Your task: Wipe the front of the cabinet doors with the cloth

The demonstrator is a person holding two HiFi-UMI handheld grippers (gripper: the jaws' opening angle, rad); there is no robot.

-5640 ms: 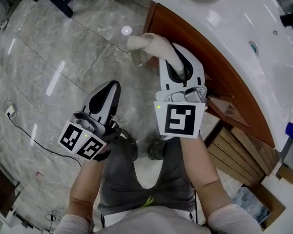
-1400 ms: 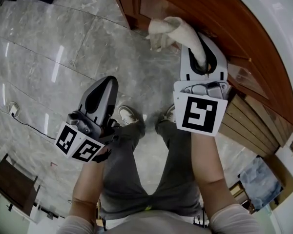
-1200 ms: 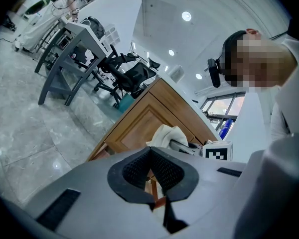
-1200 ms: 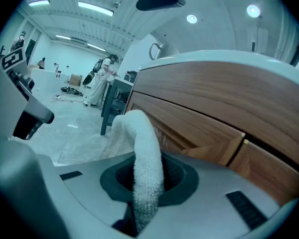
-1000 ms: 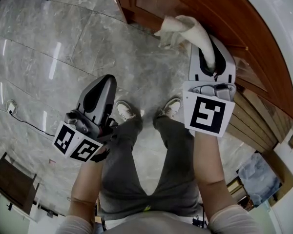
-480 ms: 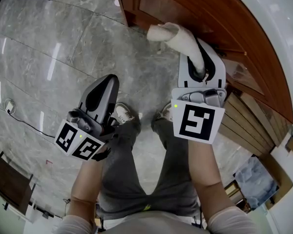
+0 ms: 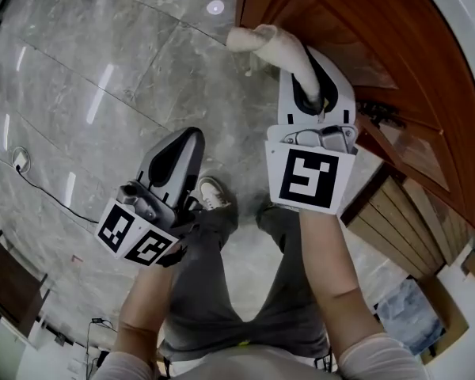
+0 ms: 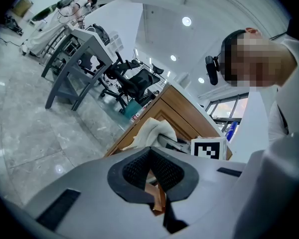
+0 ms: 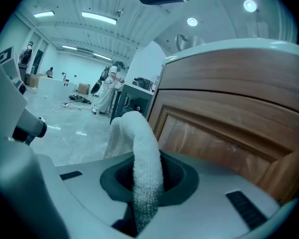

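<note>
Two claws are up, one in each hand, with bare forearms [image 7: 332, 267] nearest the head camera. The left claw [image 7: 187, 139] is on the side away from the cabinet [image 7: 356, 30] and well apart from it. Its tips are pressed together with nothing between them, and its marker cube [image 7: 136, 234] faces up.

The right claw [image 7: 302, 74] is just beside the cabinet front, nose pointing along it, and it's pinching the cloth [image 7: 273, 42]. The cloth is off-white and bunched into a thick roll that runs up out of the pads and flops over past the tips. Its loose end hangs at the cabinet's outer corner.

In the right gripper view the roll stands next to the framed door [image 9: 224, 138], on the panel's outer side. I can't tell if the cloth is touching the wood.

The cabinet is reddish-brown wood with a glossy door panel, and a white surface [image 7: 459, 10] sits on top of it.

Below the claws, out from the cabinet front, are grey trousers [image 7: 222, 291] and one pale shoe [image 7: 212, 190] on a grey marble floor [image 7: 103, 70]. A thin cable [image 7: 39, 184] lies on the floor, far out from the cabinet.

In the left gripper view, black office chairs [image 8: 124, 81] stand beyond the cabinet's far end.
</note>
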